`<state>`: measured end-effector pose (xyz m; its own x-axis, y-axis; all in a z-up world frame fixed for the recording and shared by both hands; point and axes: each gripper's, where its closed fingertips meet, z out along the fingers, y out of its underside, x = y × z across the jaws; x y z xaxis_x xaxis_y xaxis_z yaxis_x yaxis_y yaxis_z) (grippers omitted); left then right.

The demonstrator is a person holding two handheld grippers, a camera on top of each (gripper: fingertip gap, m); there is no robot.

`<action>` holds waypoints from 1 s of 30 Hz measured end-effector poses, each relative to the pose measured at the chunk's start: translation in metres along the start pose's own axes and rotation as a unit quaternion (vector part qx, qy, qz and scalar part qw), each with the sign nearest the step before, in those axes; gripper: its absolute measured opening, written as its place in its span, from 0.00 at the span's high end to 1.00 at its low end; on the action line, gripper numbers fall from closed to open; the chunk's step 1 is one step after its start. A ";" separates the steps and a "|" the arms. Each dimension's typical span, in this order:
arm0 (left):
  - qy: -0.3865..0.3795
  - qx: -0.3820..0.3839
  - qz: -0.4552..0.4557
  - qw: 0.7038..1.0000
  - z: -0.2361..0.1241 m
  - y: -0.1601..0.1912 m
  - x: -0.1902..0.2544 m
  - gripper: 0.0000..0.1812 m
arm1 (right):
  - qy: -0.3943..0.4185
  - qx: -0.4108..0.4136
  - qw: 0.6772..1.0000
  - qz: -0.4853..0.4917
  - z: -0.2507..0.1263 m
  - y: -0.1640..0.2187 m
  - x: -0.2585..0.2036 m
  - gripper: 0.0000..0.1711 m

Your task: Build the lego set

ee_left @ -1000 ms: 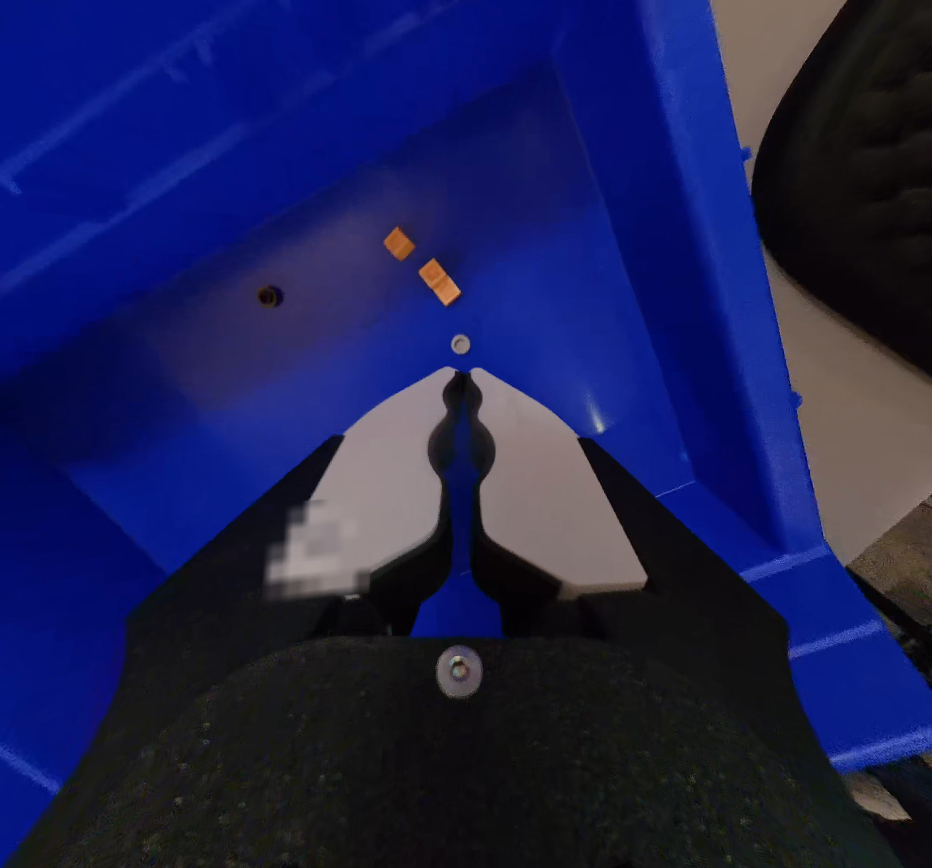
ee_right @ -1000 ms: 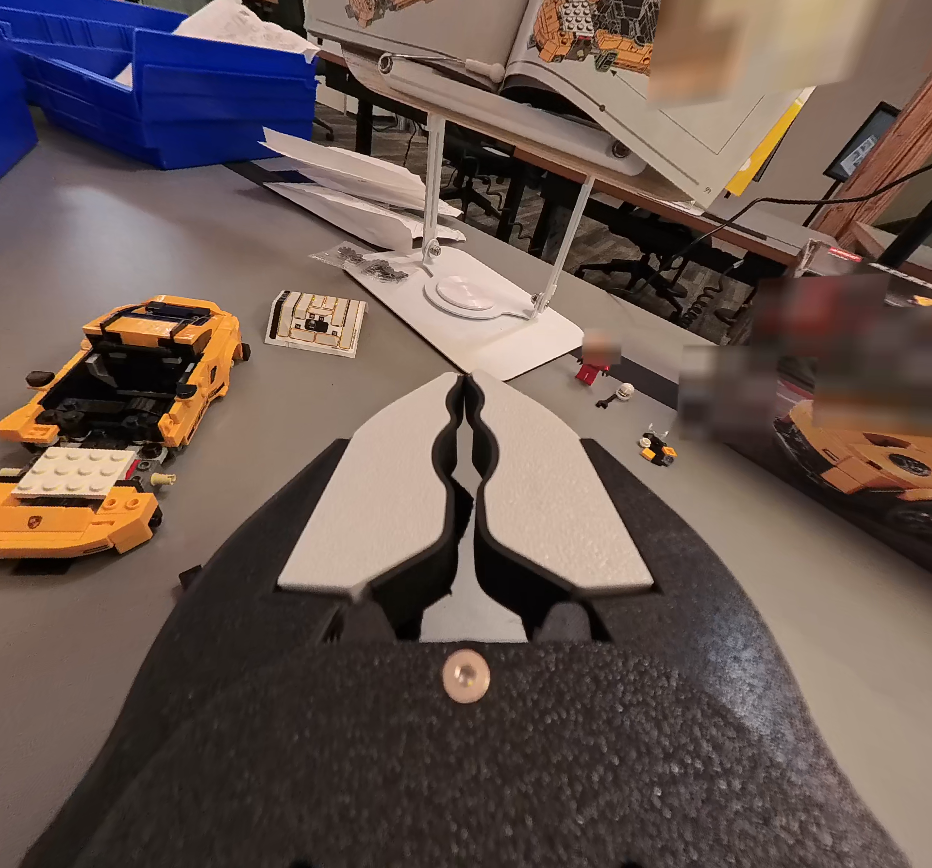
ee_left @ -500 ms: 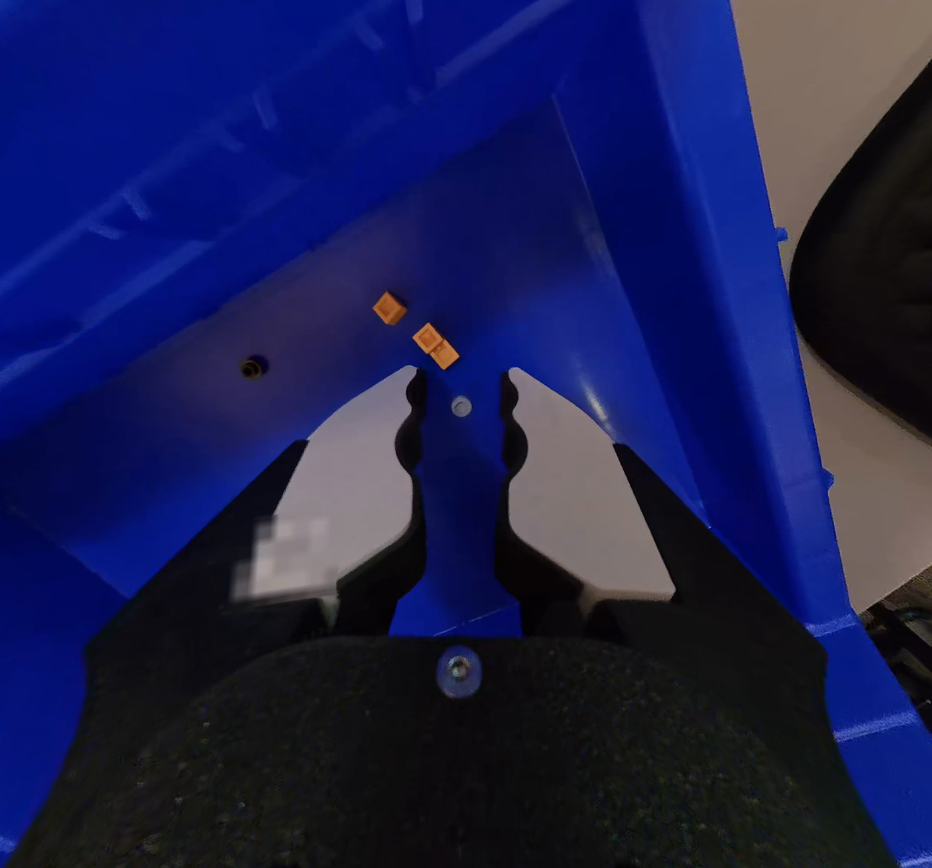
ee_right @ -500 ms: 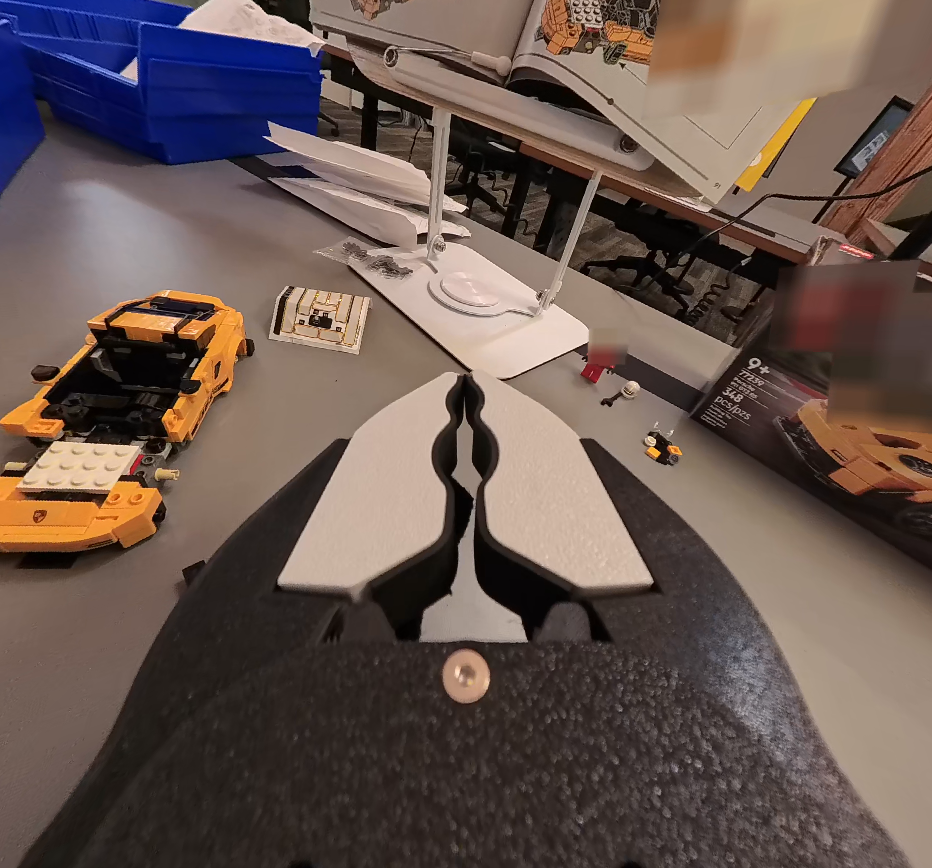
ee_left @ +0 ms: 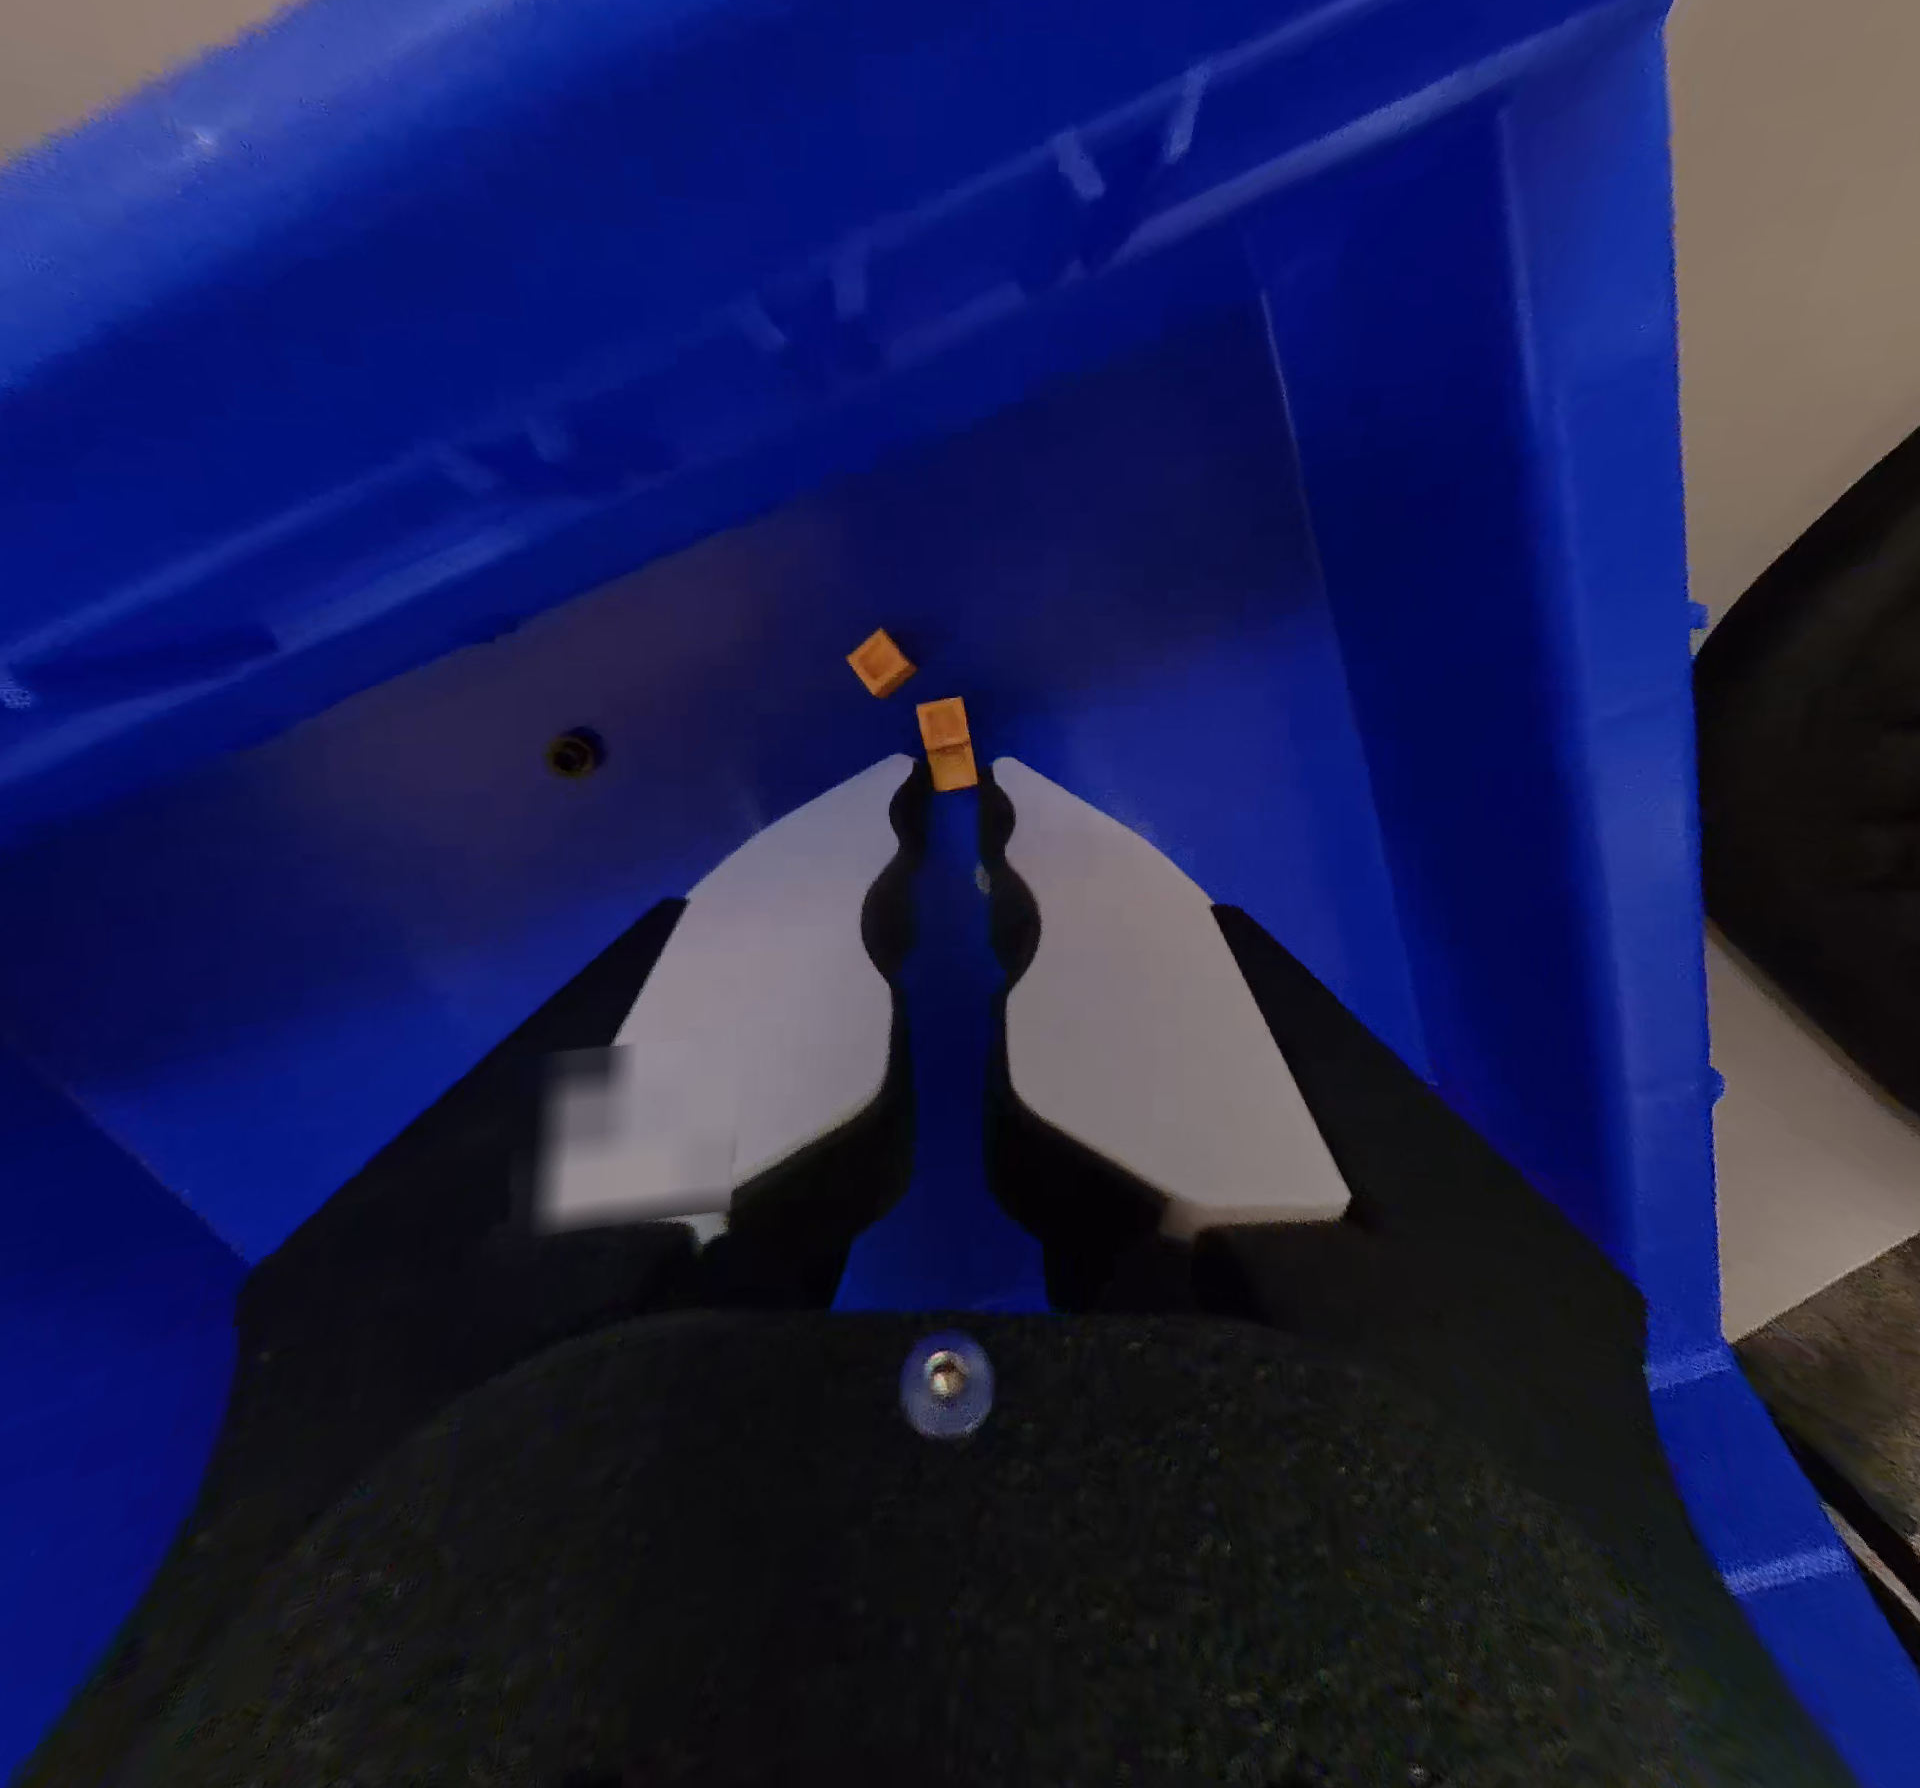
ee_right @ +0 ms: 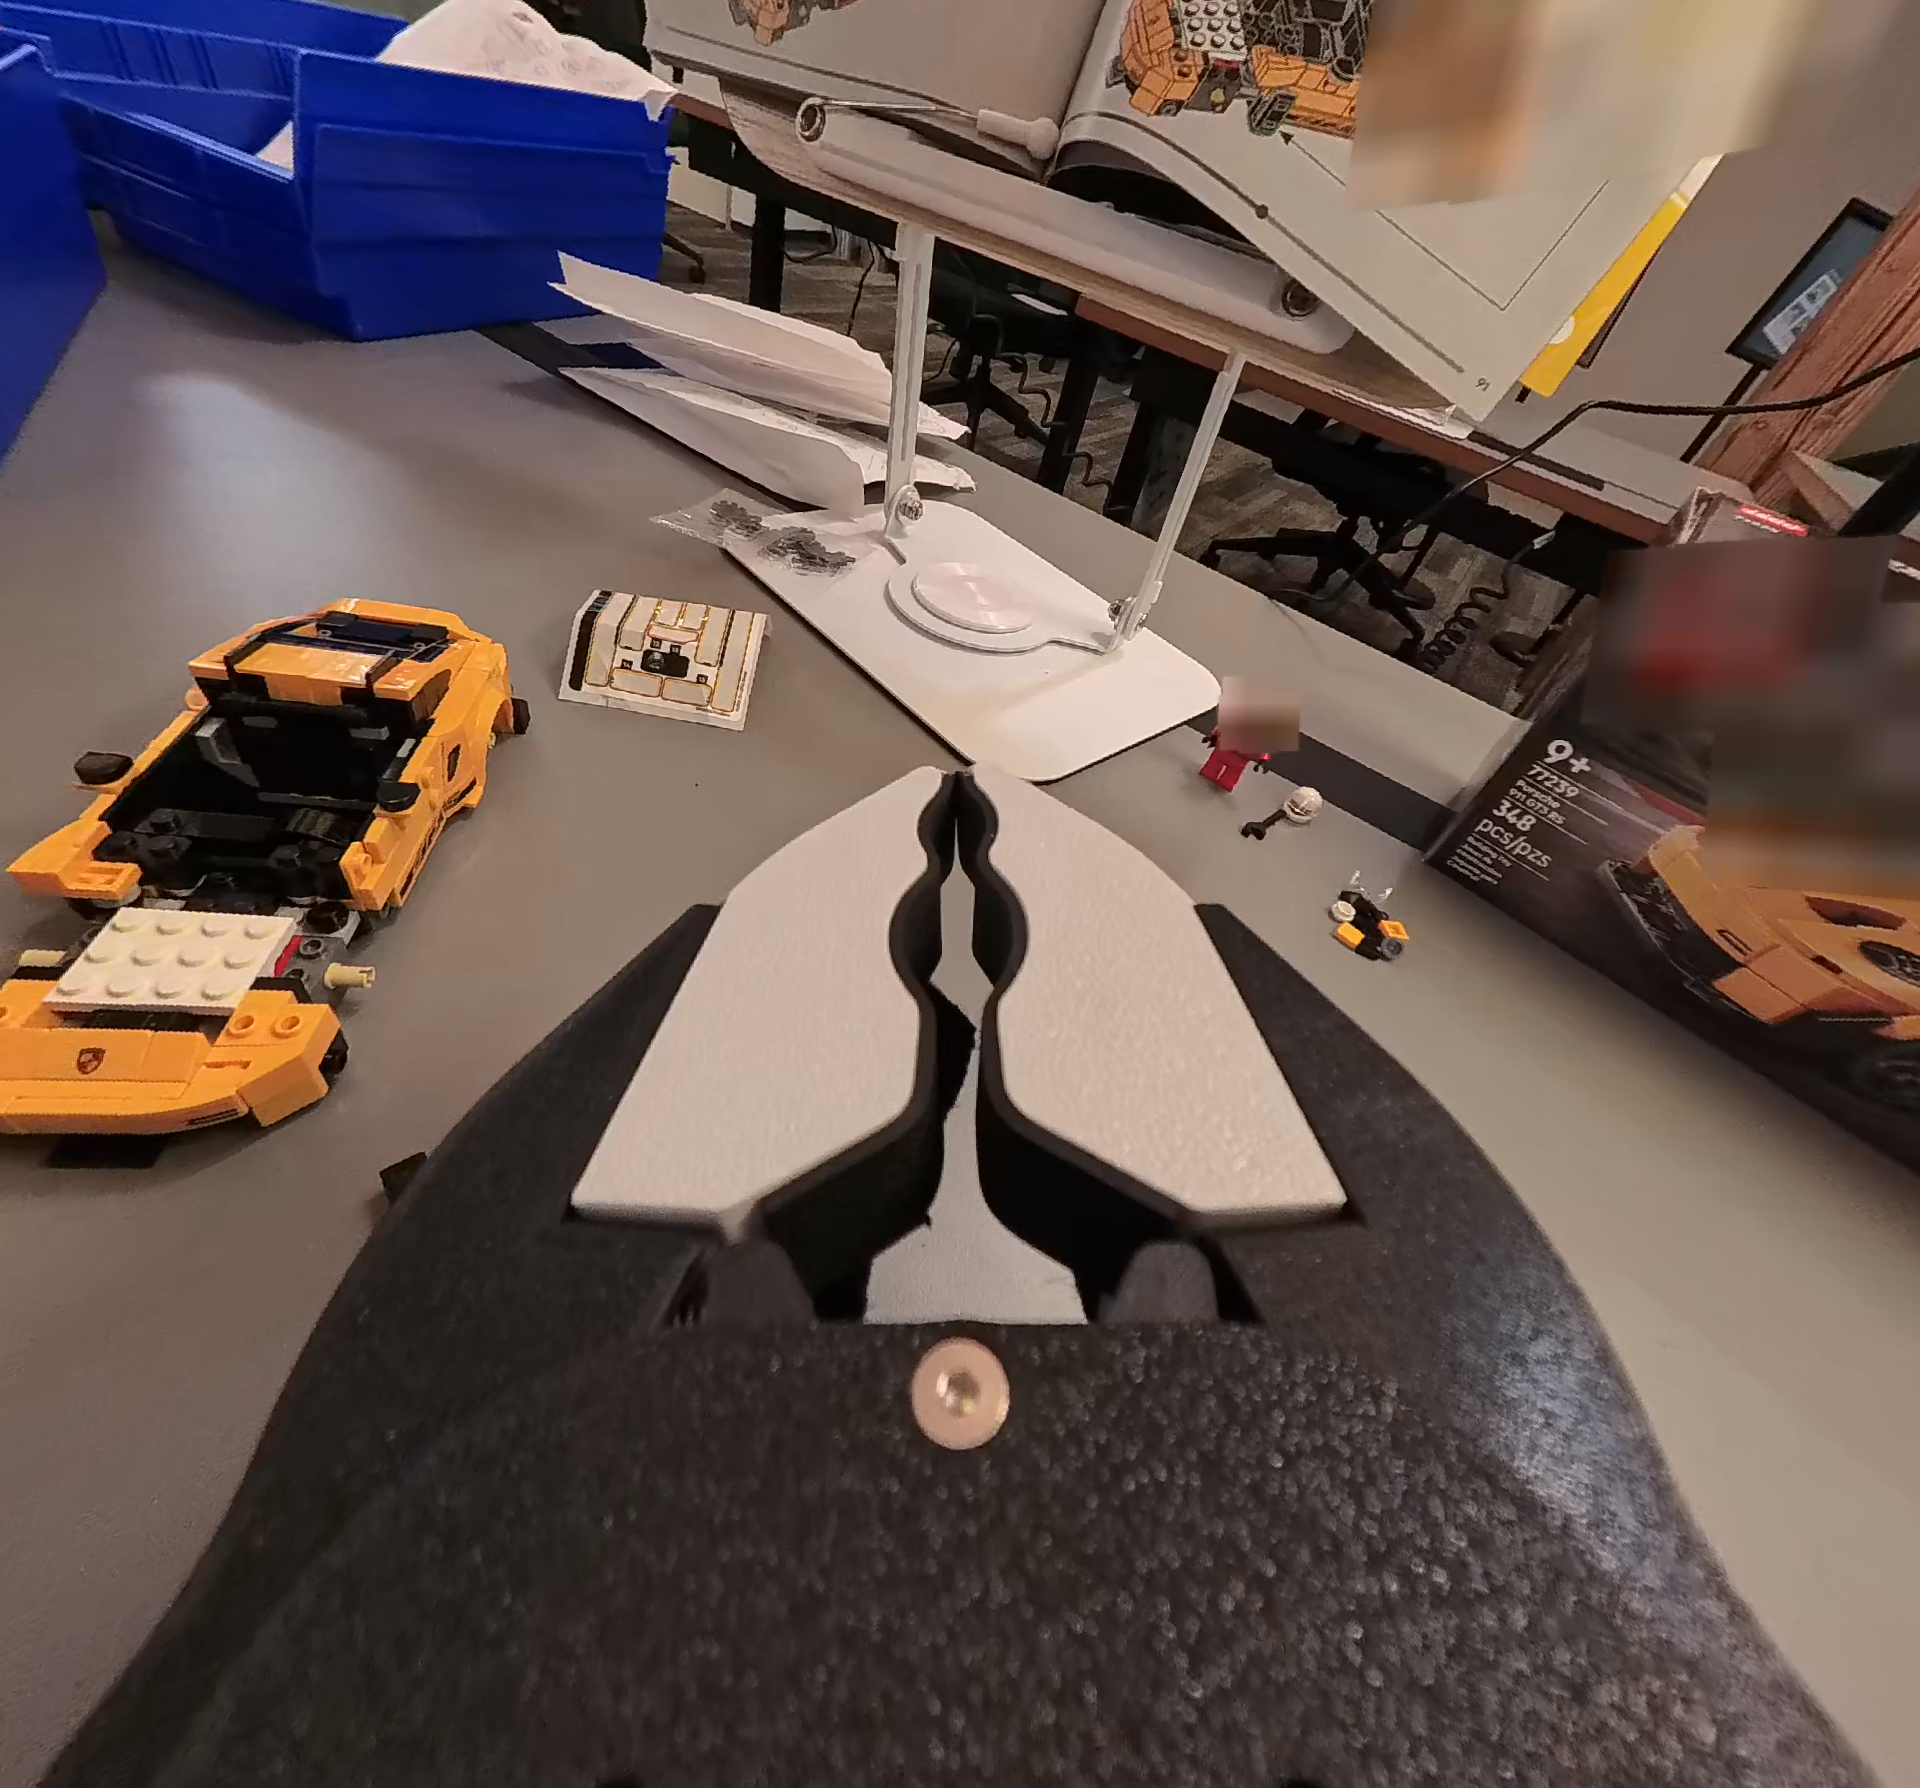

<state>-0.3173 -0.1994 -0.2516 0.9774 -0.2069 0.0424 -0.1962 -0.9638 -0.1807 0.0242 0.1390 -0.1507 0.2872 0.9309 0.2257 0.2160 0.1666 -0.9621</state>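
Note:
My left gripper (ee_left: 951,767) is down inside a blue bin (ee_left: 727,284). Its fingertips have closed on a small orange two-part Lego piece (ee_left: 945,736) lying on the bin floor. A second small orange piece (ee_left: 880,663) lies just beyond it. My right gripper (ee_right: 954,782) is shut and empty, held above the grey table. The part-built orange and black Lego car (ee_right: 260,803) sits on the table to its left, with a white plate on its near end.
A black round piece (ee_left: 569,754) lies left on the bin floor. On the table are a sticker sheet (ee_right: 665,658), a book stand (ee_right: 997,637) holding the open manual (ee_right: 1039,3), the set's box (ee_right: 1683,907), a small orange-black assembly (ee_right: 1371,928), paper bags (ee_right: 748,377) and blue bins (ee_right: 364,159). The tips of one gripper are about 50 cm away from the tips of the other.
My left gripper opened, moved forward past the small grey stud, and closed around the nearer orange piece, which has turned. The right gripper stays shut and has shifted only slightly.

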 end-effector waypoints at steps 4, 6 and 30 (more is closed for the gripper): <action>-0.025 -0.004 0.010 1.000 -0.004 0.001 -0.002 0.96 | -0.001 0.002 1.000 0.001 0.000 -0.001 0.000 1.00; -0.030 0.009 0.010 0.999 -0.010 -0.002 -0.001 0.96 | -0.002 0.002 1.000 0.000 -0.001 -0.001 0.000 1.00; 0.268 0.197 0.163 0.929 0.025 -0.181 0.289 0.96 | -0.062 0.042 0.996 -0.054 -0.013 -0.025 -0.028 1.00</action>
<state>0.0030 -0.0803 -0.2315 0.6707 -0.6332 0.3863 -0.3276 -0.7201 -0.6117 0.0227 0.1043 -0.1307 0.1485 0.9382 0.3127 0.1592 0.2894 -0.9439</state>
